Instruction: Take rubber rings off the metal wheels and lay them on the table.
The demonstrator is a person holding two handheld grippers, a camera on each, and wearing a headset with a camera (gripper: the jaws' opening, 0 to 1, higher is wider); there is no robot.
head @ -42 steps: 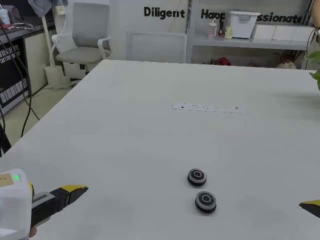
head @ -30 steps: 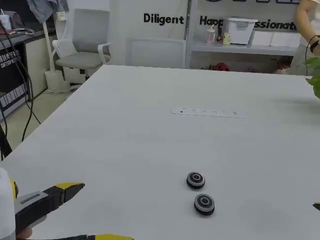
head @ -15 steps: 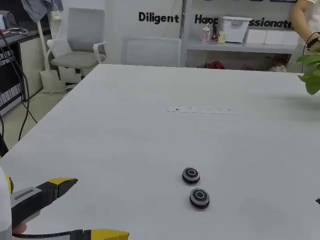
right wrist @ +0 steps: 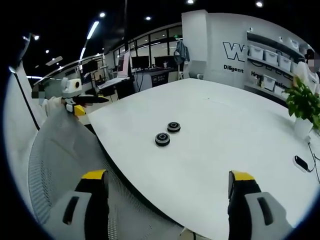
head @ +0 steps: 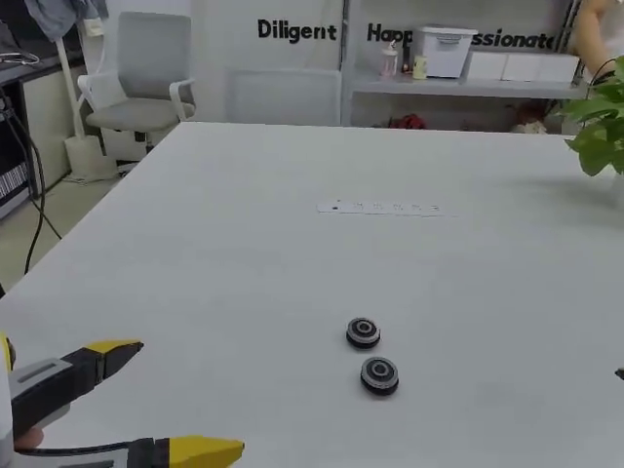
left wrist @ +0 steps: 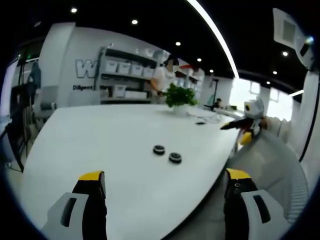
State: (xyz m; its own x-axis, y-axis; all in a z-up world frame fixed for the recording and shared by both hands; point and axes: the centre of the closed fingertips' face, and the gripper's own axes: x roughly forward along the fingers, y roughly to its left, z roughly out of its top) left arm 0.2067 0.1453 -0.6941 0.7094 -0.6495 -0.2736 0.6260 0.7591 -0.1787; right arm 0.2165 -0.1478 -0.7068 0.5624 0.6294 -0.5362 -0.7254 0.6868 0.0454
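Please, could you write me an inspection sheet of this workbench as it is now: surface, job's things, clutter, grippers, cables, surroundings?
Surface: white table, bare around the work.
Job's things: far wheel and near wheel lie flat, close together but apart. The dark rubber rings are not yet taken off.
Clutter: power strip at mid-table; plant at the right edge.
Grippers: left gripper open, holding nothing; right gripper open, holding nothing. Both are short of the wheels.
Cables: black cable hangs at the far left, off the table.
Surroundings: office chair, shelf with boxes, lettered wall.
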